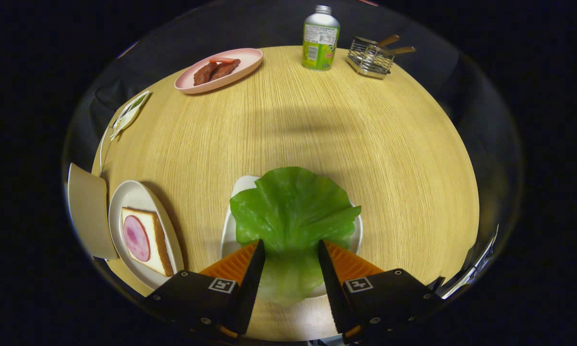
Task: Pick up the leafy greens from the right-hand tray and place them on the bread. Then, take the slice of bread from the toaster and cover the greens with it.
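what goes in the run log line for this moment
phase: reaching greens | gripper: open, fingers astride green lettuce leaf on white plate | bread slice with ham: uncovered

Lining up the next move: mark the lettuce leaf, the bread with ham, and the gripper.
lettuce leaf (292, 209), gripper view, leaf's middle.
bread with ham (149, 240), gripper view, crumb beside ham.
gripper (291, 251), gripper view, open, fingers straddling leaf.
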